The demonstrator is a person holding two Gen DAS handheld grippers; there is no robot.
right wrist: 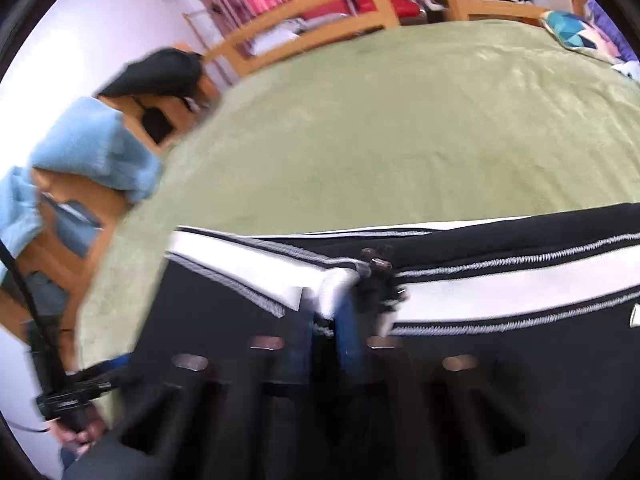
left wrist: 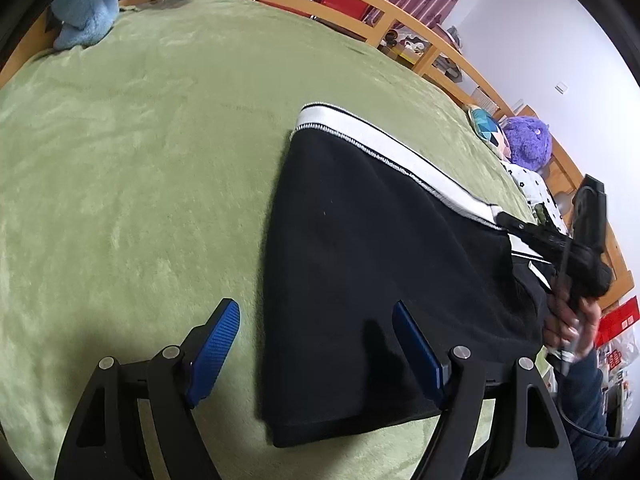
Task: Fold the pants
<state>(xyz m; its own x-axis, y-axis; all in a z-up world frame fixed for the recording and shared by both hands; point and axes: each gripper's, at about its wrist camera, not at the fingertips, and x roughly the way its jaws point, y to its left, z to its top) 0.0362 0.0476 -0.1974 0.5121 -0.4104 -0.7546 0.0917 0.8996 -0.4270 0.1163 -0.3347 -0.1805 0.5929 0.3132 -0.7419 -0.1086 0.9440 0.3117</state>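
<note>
Left gripper point(left wrist: 316, 344) jaws wide; right gripper point(right wrist: 324, 320) pinching fleecy pants point(left wrist: 360, 280) stripe.

Both views are evenly and brightly lit by soft daylight. A faint shadow is cast on the green blanket point(left wrist: 120, 200) beneath the left gripper point(left wrist: 316, 348). The left wrist view is rendered sharp; the right wrist view is smeared by motion blur. Straight lines are bowed by fisheye distortion, and the corners are vignetted black.
</note>
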